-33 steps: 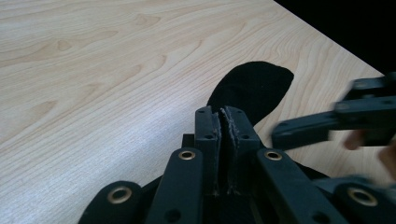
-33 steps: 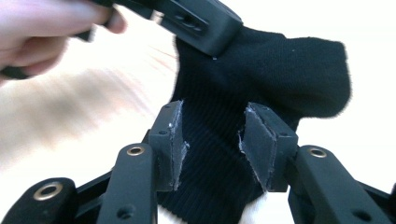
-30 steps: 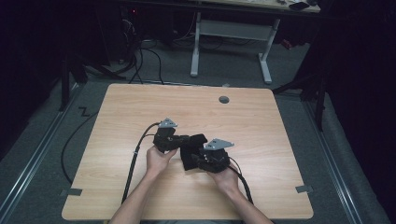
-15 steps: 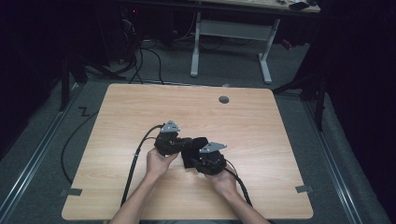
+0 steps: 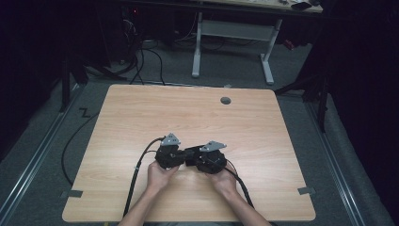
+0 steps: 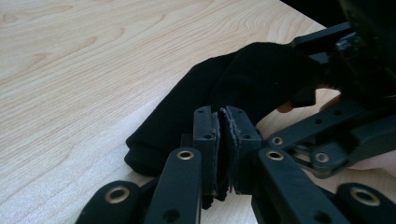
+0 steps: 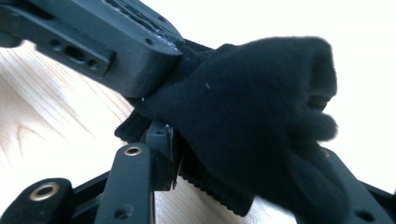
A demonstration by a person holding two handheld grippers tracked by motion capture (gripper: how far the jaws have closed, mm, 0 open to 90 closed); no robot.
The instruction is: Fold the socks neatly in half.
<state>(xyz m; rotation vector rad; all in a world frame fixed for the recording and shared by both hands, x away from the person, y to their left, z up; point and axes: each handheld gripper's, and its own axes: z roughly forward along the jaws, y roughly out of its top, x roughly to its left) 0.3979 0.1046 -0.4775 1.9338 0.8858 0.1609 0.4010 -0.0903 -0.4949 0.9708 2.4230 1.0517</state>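
Observation:
A black knitted cloth [image 5: 190,153], sock-like with a ribbed edge, is stretched between both grippers just above the wooden table [image 5: 188,108]. My left gripper [image 5: 184,159] is shut, and in the left gripper view its pads [image 6: 205,135] pinch a thin fold of the cloth [image 6: 252,70]. My right gripper [image 5: 195,161] faces it from the right. In the right gripper view the bunched cloth [image 7: 261,102] fills the gap and covers the right-hand jaw of the right gripper [image 7: 243,149]. The left gripper's fingers [image 7: 116,42] clamp its upper left corner.
A round grey grommet [image 5: 226,100] sits near the table's far edge. Black cables [image 5: 136,174] trail from the grippers toward the near edge. A white-legged desk [image 5: 235,33] and floor cables stand beyond the table. Bare wood lies on all sides of the hands.
Both hands have drifted toward the near edge of the table. The two grippers have come closer together, with the cloth still between them.

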